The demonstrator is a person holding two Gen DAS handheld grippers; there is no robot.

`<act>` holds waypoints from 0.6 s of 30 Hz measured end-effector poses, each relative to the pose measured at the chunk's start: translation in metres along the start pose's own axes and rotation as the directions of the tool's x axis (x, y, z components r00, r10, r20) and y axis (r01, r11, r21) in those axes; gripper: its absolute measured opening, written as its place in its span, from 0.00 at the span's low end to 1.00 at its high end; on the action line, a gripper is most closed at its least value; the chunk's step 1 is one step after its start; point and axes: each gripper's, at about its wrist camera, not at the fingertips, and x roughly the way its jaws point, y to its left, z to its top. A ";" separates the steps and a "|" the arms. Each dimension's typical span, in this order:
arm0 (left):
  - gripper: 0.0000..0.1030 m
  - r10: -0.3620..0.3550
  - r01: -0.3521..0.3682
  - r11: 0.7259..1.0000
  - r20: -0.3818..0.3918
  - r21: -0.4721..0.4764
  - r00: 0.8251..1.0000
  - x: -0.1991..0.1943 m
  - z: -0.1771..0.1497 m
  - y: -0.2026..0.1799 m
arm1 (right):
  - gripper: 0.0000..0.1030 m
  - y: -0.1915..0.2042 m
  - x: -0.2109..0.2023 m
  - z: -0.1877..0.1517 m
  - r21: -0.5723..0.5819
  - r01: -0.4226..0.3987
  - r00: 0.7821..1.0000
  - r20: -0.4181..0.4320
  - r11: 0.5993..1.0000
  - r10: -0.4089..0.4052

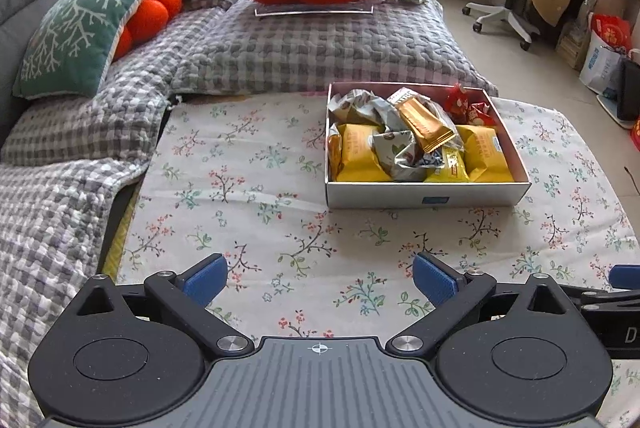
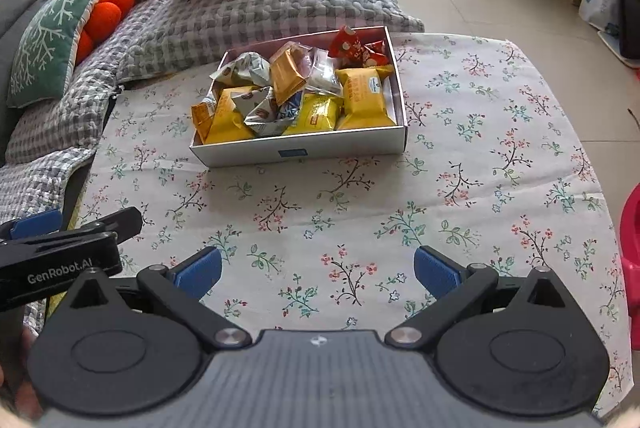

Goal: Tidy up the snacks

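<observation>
Floral-printed cloth covers my surface (image 1: 280, 187). At one o'clock from my left gripper (image 1: 320, 280) sits the shallow white cardboard box (image 1: 428, 193) of wrapped snacks (image 1: 400, 139). My right gripper (image 2: 318, 272) matches: both sets of blue-padded fingers (image 1: 206, 280) spread wide, holding and touching nothing.

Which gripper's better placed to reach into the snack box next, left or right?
Right, marginally. From the right gripper the snack box sits nearly straight ahead; from the left gripper it lies off to the right. Both are open and empty over the floral cloth.
</observation>
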 end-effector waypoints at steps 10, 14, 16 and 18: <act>0.99 -0.011 0.011 1.000 -0.021 0.001 1.000 0.002 -0.001 -0.002 | 1.00 0.002 0.000 0.000 -0.008 0.025 1.000 0.003 1.000 -0.025; 0.99 -0.019 0.019 1.000 -0.019 -0.001 1.000 0.001 -0.001 -0.003 | 1.00 0.002 0.000 0.000 -0.006 0.030 1.000 0.003 1.000 -0.030; 0.99 -0.021 0.021 1.000 -0.016 0.003 1.000 0.000 0.000 -0.004 | 1.00 0.002 0.000 0.000 -0.006 0.030 1.000 0.004 1.000 -0.030; 0.99 -0.023 0.023 1.000 -0.012 0.009 1.000 0.000 0.000 -0.005 | 1.00 0.003 0.000 0.000 -0.007 0.030 1.000 0.003 1.000 -0.030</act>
